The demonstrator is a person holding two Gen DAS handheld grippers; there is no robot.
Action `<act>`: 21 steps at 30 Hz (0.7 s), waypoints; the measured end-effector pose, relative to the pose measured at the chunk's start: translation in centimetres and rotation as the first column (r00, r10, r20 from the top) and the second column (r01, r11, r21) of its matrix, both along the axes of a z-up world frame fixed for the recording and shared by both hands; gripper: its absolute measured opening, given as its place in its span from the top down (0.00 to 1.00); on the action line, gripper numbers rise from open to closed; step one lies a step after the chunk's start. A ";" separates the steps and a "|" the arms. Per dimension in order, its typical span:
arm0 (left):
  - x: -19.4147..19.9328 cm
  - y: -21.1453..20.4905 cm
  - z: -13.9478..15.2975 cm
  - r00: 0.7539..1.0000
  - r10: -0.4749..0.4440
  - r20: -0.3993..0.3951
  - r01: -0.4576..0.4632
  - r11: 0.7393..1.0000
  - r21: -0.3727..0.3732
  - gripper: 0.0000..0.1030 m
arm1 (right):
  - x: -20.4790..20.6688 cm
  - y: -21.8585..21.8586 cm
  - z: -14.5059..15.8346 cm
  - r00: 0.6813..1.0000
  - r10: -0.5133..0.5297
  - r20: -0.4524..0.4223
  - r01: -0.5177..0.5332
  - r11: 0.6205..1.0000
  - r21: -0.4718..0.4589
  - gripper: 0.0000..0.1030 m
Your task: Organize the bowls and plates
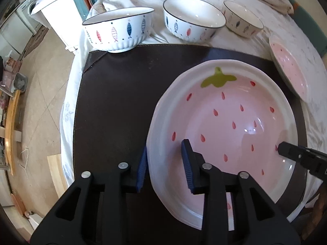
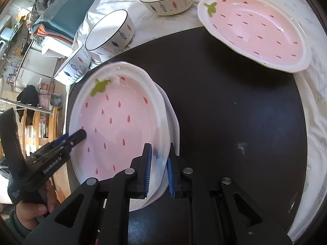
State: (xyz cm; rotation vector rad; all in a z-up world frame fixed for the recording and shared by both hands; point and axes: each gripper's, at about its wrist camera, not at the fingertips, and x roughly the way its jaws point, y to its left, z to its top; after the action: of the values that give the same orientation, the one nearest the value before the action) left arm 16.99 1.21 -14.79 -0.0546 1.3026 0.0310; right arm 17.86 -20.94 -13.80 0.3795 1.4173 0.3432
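A pink strawberry plate [image 1: 224, 122] [image 2: 122, 122] lies on top of a second plate whose white edge [image 2: 174, 122] shows beneath it, both on a dark mat [image 1: 114, 102]. My left gripper [image 1: 164, 168] straddles the top plate's left rim, one blue pad outside and one over the pink inside, with a gap showing, so it is open. On the opposite rim my right gripper [image 2: 159, 172] is shut. A third strawberry plate [image 2: 255, 30] [image 1: 290, 65] rests at the mat's far right corner. Three fish-pattern bowls [image 1: 120, 30] [image 1: 192, 18] [image 1: 243, 18] stand behind the mat.
The mat [image 2: 224, 102] lies on a white cloth over the table. In the left wrist view the table's edge drops to the floor [image 1: 40, 102] on the left. A hand [image 2: 30, 210] holds the left gripper's handle. Wooden chairs [image 2: 38, 126] stand beyond the table.
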 end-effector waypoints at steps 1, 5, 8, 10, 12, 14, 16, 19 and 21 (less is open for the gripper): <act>0.0 0.0 0.0 1.000 0.003 -0.002 -0.003 1.000 -0.001 0.70 | 0.0 -0.1 -0.1 1.000 -0.008 -0.006 0.008 1.000 0.006 0.85; 0.1 0.6 -0.2 0.999 0.031 -0.030 -0.033 0.999 -0.039 0.64 | 0.2 0.2 -0.2 1.000 -0.005 -0.004 0.005 1.000 0.000 0.85; 0.0 0.9 -0.2 0.998 0.048 -0.042 -0.049 0.998 -0.034 0.57 | 0.3 0.4 -0.1 1.000 0.000 -0.018 0.000 1.000 -0.003 0.84; 0.0 1.1 -0.2 0.997 0.060 -0.052 -0.062 0.997 -0.037 0.57 | 0.4 0.8 0.0 0.999 0.016 -0.046 -0.017 1.000 -0.026 0.81; 0.0 1.3 -0.1 0.995 0.075 -0.065 -0.079 0.995 -0.068 0.57 | 0.2 0.9 0.0 0.998 0.004 -0.068 -0.006 0.999 -0.033 0.81; 0.0 1.2 0.2 0.996 0.073 -0.057 -0.077 0.994 -0.071 0.57 | 0.1 0.8 0.0 0.997 -0.012 -0.083 0.010 1.000 -0.025 0.81; 0.1 0.9 0.5 0.997 0.064 -0.042 -0.066 0.997 -0.046 0.57 | 0.0 0.6 0.4 0.997 -0.010 -0.072 0.008 0.999 -0.032 0.81; 0.0 1.0 1.1 0.997 0.069 -0.028 -0.070 0.996 -0.056 0.56 | -0.1 -0.4 1.3 0.999 -0.026 -0.039 0.023 0.996 -0.092 0.81; -0.1 1.5 1.6 0.997 0.080 -0.014 -0.081 0.994 -0.067 0.56 | 0.0 -1.2 1.9 0.999 -0.050 -0.019 0.049 0.997 -0.055 0.81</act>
State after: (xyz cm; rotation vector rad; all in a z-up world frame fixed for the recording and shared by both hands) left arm 16.85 2.66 -13.22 -0.1650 1.3125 0.0565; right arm 17.85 -22.19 -11.91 0.3733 1.4315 0.2604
